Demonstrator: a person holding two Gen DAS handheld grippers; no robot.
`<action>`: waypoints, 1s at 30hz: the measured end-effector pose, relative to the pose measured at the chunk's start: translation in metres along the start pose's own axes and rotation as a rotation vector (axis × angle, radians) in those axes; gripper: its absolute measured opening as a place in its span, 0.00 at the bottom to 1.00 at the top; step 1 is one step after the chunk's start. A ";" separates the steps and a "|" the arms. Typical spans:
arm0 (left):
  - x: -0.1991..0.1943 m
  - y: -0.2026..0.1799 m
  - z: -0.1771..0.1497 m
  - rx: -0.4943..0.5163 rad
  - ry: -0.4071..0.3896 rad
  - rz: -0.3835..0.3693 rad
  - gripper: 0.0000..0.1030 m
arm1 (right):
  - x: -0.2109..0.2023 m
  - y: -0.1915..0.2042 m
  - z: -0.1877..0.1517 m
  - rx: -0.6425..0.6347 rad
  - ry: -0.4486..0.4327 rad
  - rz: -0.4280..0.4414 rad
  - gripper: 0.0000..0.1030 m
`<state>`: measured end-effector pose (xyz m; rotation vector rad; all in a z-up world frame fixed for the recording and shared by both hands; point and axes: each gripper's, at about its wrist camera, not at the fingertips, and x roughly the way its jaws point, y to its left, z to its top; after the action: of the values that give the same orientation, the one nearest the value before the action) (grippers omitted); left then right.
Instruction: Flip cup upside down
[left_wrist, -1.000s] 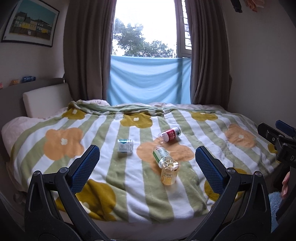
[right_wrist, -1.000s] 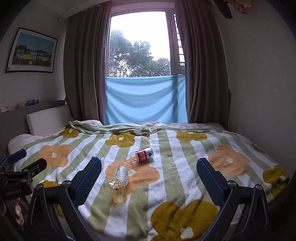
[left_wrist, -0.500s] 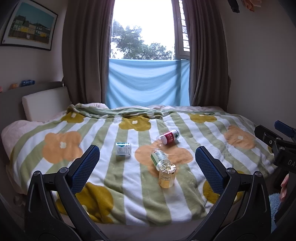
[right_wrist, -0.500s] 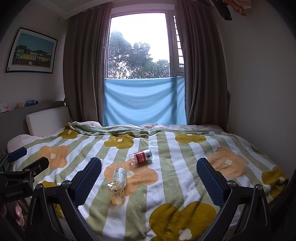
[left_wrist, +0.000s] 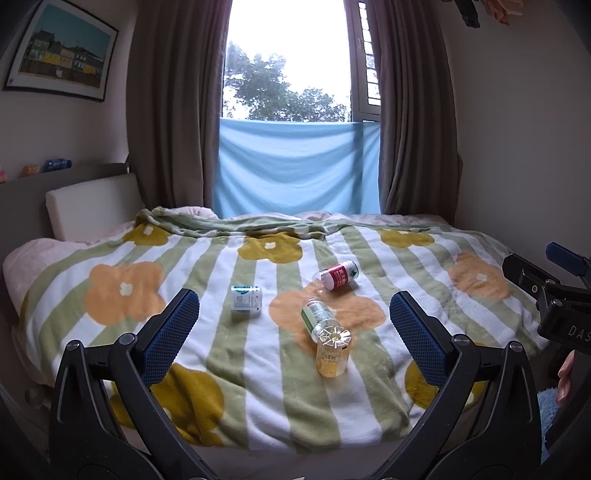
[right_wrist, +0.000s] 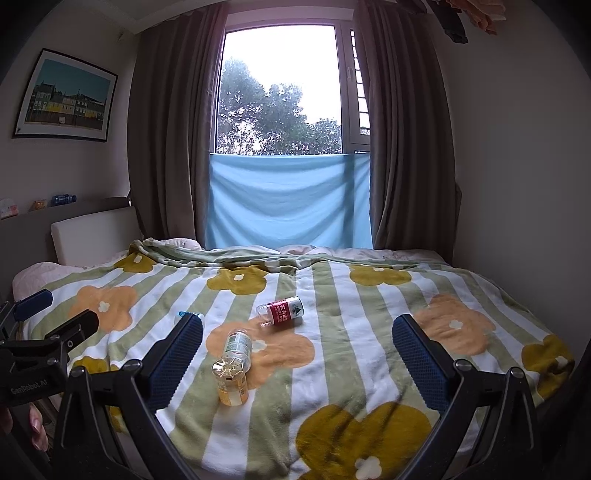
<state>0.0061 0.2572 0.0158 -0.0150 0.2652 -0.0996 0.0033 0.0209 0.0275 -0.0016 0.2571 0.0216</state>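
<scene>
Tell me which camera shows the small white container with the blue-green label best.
The left wrist view: the white container lies fully visible on the blanket. In the right wrist view, the right gripper finger hides nearly all of it, leaving only its blue top edge.

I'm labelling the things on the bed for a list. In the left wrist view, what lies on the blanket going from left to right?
White carton → green-label bottle → amber bottle → red-label bottle. The green-label and amber bottles touch end to end; the order follows their middles.

Green-and-white striped blanket (left_wrist: 258, 369) with orange and mustard flowers
</scene>
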 end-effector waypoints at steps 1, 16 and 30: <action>-0.001 0.000 0.000 -0.001 -0.004 0.001 1.00 | 0.000 0.000 0.000 0.000 0.000 0.000 1.00; -0.004 0.001 0.004 -0.009 -0.017 0.001 1.00 | 0.004 0.000 -0.008 0.000 0.010 -0.002 1.00; -0.014 -0.001 0.007 -0.024 -0.047 0.017 1.00 | 0.009 -0.006 -0.013 0.001 0.011 -0.009 1.00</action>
<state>-0.0053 0.2577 0.0261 -0.0389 0.2190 -0.0790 0.0092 0.0154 0.0124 -0.0020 0.2683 0.0122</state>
